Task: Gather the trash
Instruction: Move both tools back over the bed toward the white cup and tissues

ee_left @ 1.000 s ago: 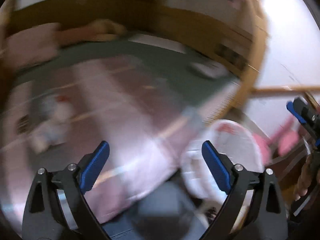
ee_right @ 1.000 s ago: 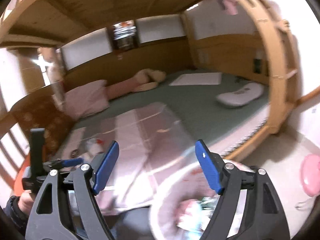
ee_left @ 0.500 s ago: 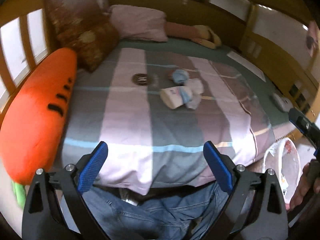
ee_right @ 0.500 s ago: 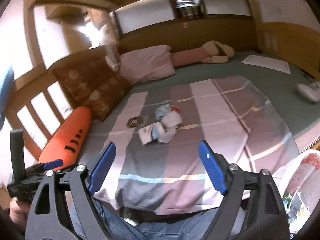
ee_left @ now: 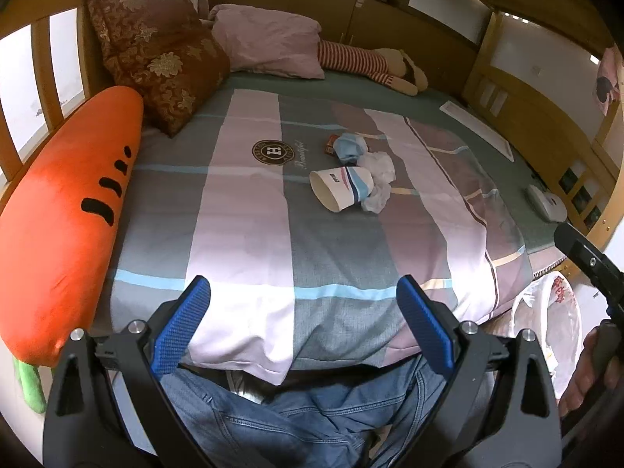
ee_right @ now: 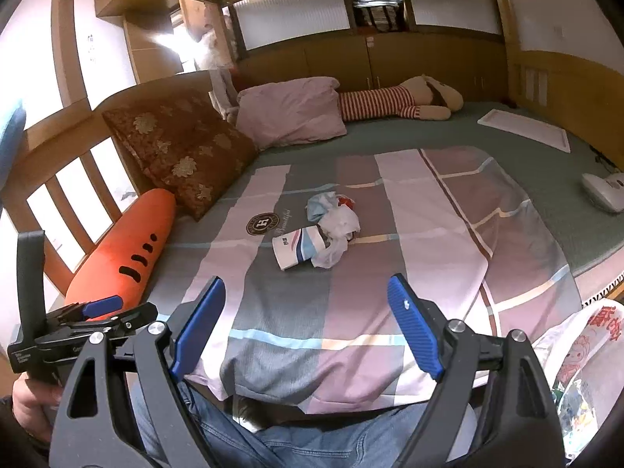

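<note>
A small heap of trash lies in the middle of the striped blanket (ee_left: 249,241): a paper cup (ee_left: 340,188) (ee_right: 297,249) on its side, crumpled white tissue (ee_left: 377,178) (ee_right: 338,227), a blue wad (ee_left: 349,147) (ee_right: 319,203) and a small red pack (ee_left: 330,143). My left gripper (ee_left: 303,323) hangs open over the bed's near edge, well short of the heap. My right gripper (ee_right: 306,327) is open too, empty, at the same edge. A white plastic trash bag (ee_left: 553,312) (ee_right: 581,355) stands on the floor at the right, beside the bed.
A carrot plush (ee_left: 66,210) (ee_right: 124,249) lies along the left rail. A brown cushion (ee_left: 156,50), a pink pillow (ee_right: 292,111) and a striped plush dog (ee_right: 394,103) sit at the head. A white device (ee_right: 604,191) rests at the right. A person's jeans (ee_left: 296,421) fill the foreground.
Both grippers swung left, from the trash bag and the bed's right end to the bed's near edge facing the trash heap. Over the last half second they held still.
</note>
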{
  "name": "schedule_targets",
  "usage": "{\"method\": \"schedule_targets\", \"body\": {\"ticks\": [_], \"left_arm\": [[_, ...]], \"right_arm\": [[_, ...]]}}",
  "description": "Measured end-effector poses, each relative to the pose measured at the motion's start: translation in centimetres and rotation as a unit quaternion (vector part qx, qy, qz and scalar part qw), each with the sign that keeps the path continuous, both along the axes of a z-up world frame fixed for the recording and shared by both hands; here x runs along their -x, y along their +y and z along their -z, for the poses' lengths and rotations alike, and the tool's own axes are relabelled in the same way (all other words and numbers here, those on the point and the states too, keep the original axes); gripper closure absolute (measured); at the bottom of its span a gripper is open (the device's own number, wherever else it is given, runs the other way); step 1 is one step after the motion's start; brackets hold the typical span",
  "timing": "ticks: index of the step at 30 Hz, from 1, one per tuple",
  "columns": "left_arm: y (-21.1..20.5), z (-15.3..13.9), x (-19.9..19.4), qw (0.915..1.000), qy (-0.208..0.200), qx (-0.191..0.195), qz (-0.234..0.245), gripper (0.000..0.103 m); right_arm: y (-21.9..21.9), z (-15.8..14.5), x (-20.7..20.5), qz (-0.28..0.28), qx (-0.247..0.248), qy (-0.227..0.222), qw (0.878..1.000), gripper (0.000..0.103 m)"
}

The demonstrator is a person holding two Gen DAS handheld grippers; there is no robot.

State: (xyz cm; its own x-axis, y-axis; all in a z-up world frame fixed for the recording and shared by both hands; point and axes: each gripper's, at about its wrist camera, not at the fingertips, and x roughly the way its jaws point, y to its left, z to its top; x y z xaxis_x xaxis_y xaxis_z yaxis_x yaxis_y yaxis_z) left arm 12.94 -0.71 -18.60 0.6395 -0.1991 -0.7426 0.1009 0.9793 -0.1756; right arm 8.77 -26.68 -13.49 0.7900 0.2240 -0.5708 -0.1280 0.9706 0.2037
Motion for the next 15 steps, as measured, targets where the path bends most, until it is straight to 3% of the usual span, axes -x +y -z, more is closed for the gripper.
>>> {"method": "schedule_targets", "body": {"ticks": [8, 15], "left_arm": [[0.3, 0.0, -0.5, 1.0, -0.001, 0.0, -0.003, 0.007], [1.4, 0.4, -1.7, 0.9998, 0.007, -0.004, -0.019, 0.007]], "right_arm": [[1.3, 1.5, -3.5, -0.031, 0.015, 0.004, 0.999, 0.019], [5.6, 6.8, -12.9, -0.085, 0.069, 0.019, 0.994, 0.015]]}}
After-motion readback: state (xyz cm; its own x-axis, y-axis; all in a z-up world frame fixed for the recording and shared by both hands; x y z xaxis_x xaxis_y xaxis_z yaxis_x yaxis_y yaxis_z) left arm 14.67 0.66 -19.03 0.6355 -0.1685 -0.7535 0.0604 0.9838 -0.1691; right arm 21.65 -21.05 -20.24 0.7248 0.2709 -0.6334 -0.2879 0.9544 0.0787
